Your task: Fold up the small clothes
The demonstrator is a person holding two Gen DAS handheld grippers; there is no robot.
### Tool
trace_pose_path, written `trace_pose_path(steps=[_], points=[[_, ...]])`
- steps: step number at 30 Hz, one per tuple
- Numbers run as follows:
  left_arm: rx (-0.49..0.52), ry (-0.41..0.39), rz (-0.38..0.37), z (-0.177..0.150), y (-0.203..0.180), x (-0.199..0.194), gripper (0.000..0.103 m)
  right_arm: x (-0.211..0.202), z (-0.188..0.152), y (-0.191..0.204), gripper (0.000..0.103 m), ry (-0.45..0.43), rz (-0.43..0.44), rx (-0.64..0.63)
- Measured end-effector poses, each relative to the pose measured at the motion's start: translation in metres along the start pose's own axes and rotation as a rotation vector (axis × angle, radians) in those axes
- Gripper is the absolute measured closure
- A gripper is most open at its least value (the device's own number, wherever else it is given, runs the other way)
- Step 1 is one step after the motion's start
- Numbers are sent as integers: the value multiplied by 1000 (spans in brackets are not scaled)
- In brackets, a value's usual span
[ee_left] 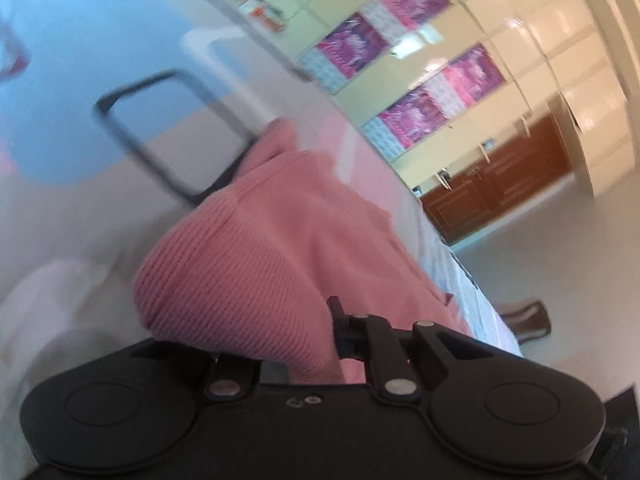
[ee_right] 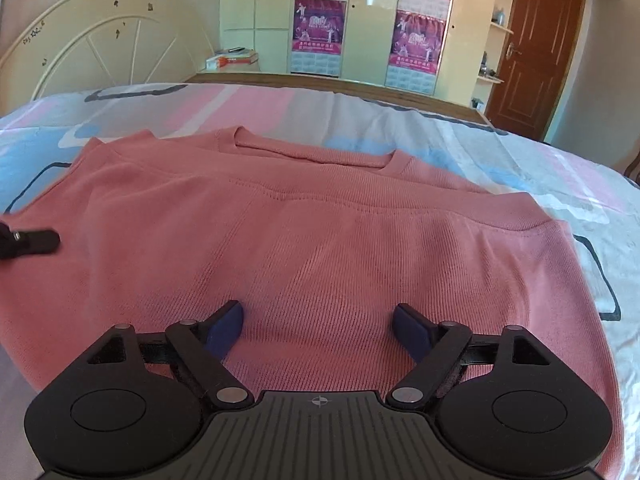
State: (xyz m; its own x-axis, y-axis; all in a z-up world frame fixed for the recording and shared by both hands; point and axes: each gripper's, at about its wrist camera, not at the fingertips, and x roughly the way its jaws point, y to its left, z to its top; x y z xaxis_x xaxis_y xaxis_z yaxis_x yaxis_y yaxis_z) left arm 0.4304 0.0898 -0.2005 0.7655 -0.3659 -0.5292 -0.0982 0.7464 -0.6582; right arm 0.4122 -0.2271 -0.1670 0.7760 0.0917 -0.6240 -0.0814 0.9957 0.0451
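- Your left gripper (ee_left: 340,332) is clamped on a bunched fold of the pink top (ee_right: 304,232), ready to lift that side.
- Your right gripper (ee_right: 319,330) hovers spread wide above the near hem, nothing pinched.
- The top lies flat on the bed (ee_right: 560,168), neckline far.

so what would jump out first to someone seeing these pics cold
The pink knit top dominates, spread across the patterned bedsheet in the middle of the right wrist view. The right gripper hangs open just over its near edge, while the left gripper is shut on a bunched fold of it. Behind the bed, bright magenta posters on the pale wardrobe catch the eye.
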Motion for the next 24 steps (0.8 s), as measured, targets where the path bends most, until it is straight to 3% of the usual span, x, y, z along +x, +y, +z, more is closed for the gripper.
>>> trace_pose_path(steps=[6,10,13,17,21,23,24], points=[[247,-8,-36,8,-78,-6,90,-19,4,-18,22,-45,51,76],[445,38,-96,-6,-150,11,90,-42,4,-47,22,-92,47,158],[579,104,-158,-37,-200,31,90,-60,-3,-83,22,-108,13,226],[742,246,-213,-104,-247,65,90,-84,-23,-138,22,-108,-67,317],[886,373,-168,-171,-259,84,75,-102,-45,-187,22,-77,-122,417],[897,346,-163,-180,-257,73,69,-111,-51,-202,22,-80,-122,454],[895,345,-165,-181,-257,67,58,-115,-52,-206,22,-86,-115,463]])
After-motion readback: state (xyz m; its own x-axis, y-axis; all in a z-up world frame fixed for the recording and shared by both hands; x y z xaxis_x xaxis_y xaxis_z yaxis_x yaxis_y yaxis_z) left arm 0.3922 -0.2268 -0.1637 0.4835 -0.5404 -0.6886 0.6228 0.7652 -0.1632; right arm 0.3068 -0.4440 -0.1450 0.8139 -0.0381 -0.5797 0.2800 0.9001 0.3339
